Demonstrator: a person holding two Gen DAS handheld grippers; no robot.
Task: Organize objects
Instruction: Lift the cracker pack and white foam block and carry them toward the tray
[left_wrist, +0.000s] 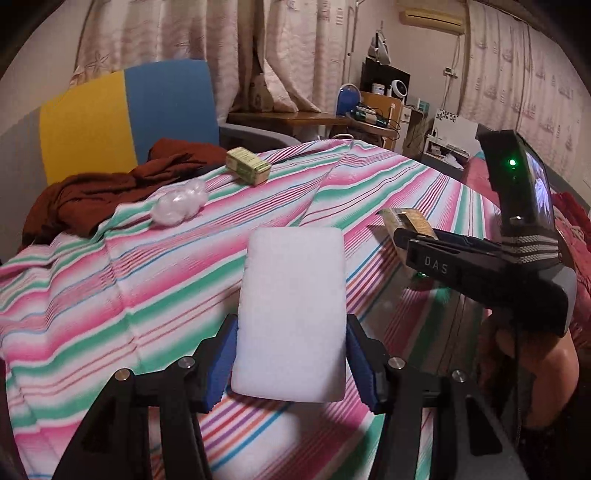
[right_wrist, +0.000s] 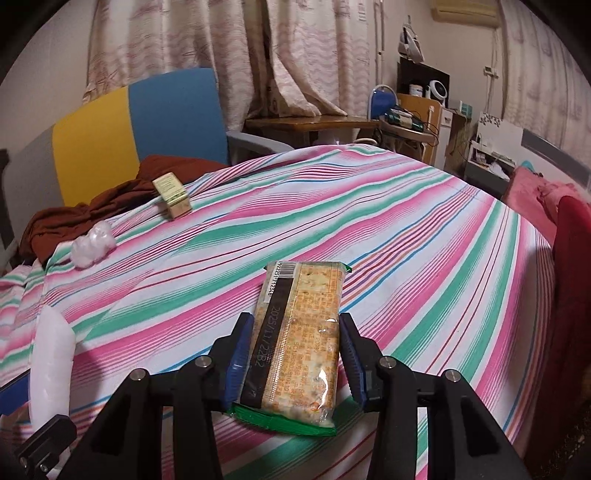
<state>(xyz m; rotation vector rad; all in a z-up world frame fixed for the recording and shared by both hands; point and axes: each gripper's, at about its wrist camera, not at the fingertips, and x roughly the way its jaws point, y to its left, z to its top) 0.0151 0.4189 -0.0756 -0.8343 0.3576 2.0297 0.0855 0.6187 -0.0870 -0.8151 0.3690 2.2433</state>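
Note:
My left gripper (left_wrist: 291, 334) is shut on a white rectangular sponge pad (left_wrist: 293, 280), with the blue pads pressing its two long sides, above the striped bedsheet (left_wrist: 129, 280). The same pad shows edge-on at the lower left of the right wrist view (right_wrist: 51, 362). My right gripper (right_wrist: 295, 334) is shut on a cracker packet (right_wrist: 301, 314) with a green end and a printed date, held lengthwise between the jaws. In the left wrist view that packet (left_wrist: 404, 218) sticks out past the right gripper's tip at the right.
A small green box (left_wrist: 248, 165) and a wad of clear plastic (left_wrist: 181, 203) lie on the sheet at the far left. A brown cloth (left_wrist: 92, 192) is heaped before a blue and yellow chair (left_wrist: 122, 114). Red fabric (right_wrist: 572, 277) borders the bed's right edge.

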